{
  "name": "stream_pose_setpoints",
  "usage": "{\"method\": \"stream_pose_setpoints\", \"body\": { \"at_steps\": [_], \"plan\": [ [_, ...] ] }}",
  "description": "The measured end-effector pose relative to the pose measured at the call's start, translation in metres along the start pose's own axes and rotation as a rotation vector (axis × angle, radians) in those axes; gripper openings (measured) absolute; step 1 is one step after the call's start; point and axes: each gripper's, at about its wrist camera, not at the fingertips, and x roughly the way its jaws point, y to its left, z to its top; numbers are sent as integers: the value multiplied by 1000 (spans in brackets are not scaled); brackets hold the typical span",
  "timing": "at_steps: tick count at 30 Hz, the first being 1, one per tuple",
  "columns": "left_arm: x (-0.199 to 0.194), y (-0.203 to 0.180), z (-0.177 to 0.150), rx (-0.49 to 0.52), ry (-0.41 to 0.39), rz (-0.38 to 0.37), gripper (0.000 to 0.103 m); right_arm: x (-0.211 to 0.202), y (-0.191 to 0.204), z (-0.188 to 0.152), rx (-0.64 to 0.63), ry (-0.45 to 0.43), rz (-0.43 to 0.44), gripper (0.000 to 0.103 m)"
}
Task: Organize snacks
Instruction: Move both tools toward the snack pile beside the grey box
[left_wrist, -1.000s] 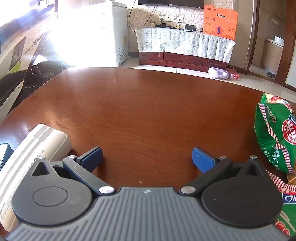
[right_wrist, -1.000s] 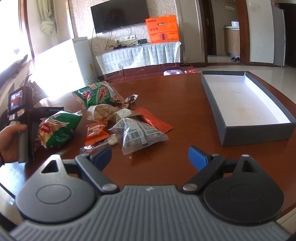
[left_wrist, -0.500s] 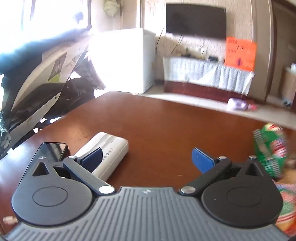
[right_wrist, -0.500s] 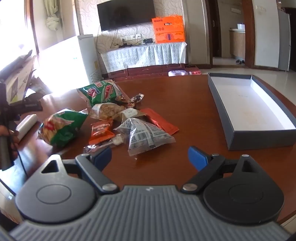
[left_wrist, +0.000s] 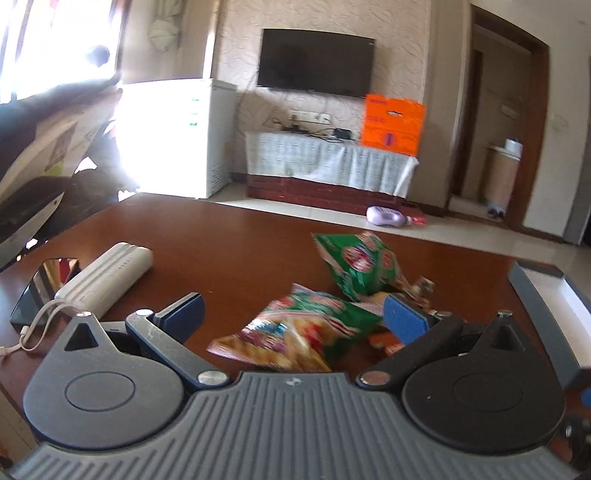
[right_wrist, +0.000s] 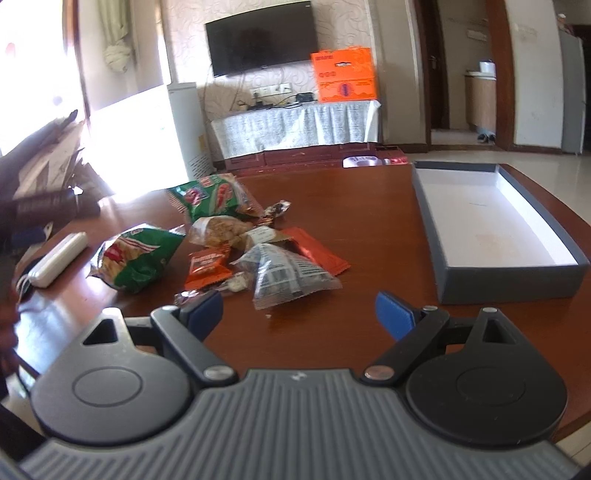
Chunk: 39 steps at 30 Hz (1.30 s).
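I see 2 claws, both spread wide and holding nothing. My left claw (left_wrist: 291, 314) hangs above the glossy brown wooden desk (left_wrist: 229, 243), with a crinkly green chip bag (left_wrist: 306, 332) lying between its blue pads. My right claw (right_wrist: 299, 310) hovers over bare wood just in front of the snack pile.

I count 2 puffy green chip bags: the near one (right_wrist: 136, 258) and the far one (right_wrist: 210, 195). Between and beside them lie 1 clear packet of tan pieces (right_wrist: 218, 230), 1 small orange packet (right_wrist: 207, 267), 1 flat orange-red wrapper (right_wrist: 317, 251), 1 silvery printed pouch (right_wrist: 284, 275) and a few tiny wrapped sweets, too small to count.

Well right of the pile sits 1 shallow rectangular box (right_wrist: 509, 280), grey outside, white inside, with nothing in it. To the left lie 1 ribbed white power bank (left_wrist: 107, 278) and 1 dark phone (left_wrist: 40, 290), touching.
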Motion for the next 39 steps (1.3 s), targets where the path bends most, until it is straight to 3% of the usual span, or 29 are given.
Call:
{"method": "stream_pose_setpoints", "body": {
  "at_steps": [5,10,16,22,30,35,39],
  "plan": [
    [-2,14,-6,66,-1,-62,103,-6,-11,-1,4,-13,-12,91],
    [6,-23,-7,138,5,-125,103,-15,-17,-2,-21,-25,-27,91],
    [9,-37,-14,190,54,-193,103,-24,-26,-2,-31,-35,-46,91],
    [28,-29,-16,140,96,-163,103,-24,-27,0,-8,-36,-29,91],
    [68,-5,-15,132,126,-79,103,-24,-5,0,-90,-17,26,91],
    [90,9,-12,111,122,-25,103,-15,9,18,-183,-14,54,91],
    [98,13,-12,91,116,-50,103,1,12,37,-191,-39,60,91]
  ]
}}
